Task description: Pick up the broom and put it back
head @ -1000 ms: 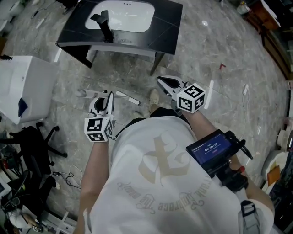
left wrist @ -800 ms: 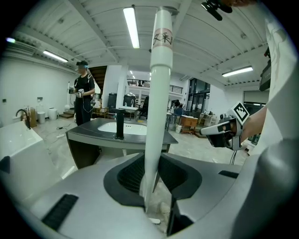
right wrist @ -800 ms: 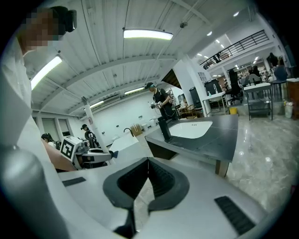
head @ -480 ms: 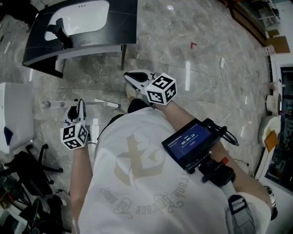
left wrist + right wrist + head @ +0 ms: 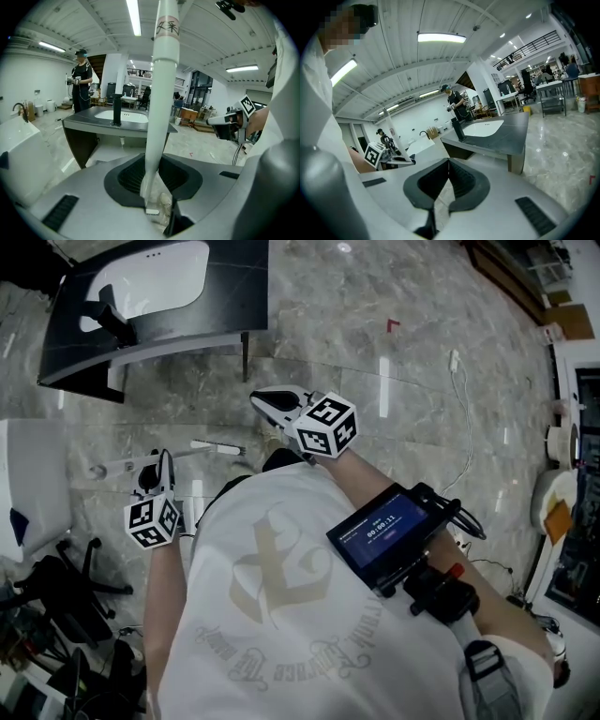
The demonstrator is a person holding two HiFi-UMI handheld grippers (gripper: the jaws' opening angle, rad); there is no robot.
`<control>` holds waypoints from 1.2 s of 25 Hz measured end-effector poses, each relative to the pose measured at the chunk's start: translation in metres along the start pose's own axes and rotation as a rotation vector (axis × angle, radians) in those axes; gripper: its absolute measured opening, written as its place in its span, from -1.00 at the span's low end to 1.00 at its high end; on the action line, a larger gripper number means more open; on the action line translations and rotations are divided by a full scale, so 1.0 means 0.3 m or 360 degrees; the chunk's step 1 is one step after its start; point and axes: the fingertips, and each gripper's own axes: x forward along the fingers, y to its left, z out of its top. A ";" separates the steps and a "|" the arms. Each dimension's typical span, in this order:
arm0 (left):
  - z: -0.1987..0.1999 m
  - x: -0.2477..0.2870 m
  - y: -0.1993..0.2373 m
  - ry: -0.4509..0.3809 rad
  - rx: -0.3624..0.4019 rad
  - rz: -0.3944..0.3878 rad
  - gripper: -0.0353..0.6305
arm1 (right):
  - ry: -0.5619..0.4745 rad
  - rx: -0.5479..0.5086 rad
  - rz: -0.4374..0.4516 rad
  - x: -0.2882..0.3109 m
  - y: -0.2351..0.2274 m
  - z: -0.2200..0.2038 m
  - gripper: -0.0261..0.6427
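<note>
Since the frame a second back, the left gripper (image 5: 160,465) has sunk a little, with the broom handle (image 5: 159,103) clamped between its jaws; the grip looks unchanged. The handle runs up past the camera in the left gripper view. In the head view it is a white rod crossing the jaws, over the marble floor (image 5: 375,352) in front of the sink stand's (image 5: 234,287) near edge. Broom head not made out. Right gripper (image 5: 265,401): jaws together, nothing between them. The sink stand has slid toward the head view's upper left corner, so the person has turned. Judgement: pick-up done, carry under way, put-back place not yet identifiable.
</note>
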 end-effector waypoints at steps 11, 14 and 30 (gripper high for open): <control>0.017 0.191 -0.028 0.0147 0.0011 0.0076 -0.61 | 0.0024 0.0086 0.0029 0.011 -0.217 0.045 -0.87; 0.020 0.294 -0.009 0.0226 0.0013 0.0080 -0.61 | 0.0038 0.0110 0.0026 0.042 -0.306 0.074 -0.87; -0.043 0.455 0.033 0.0415 0.0049 0.0085 -0.61 | 0.0063 0.0155 -0.0027 0.046 -0.386 0.061 -0.87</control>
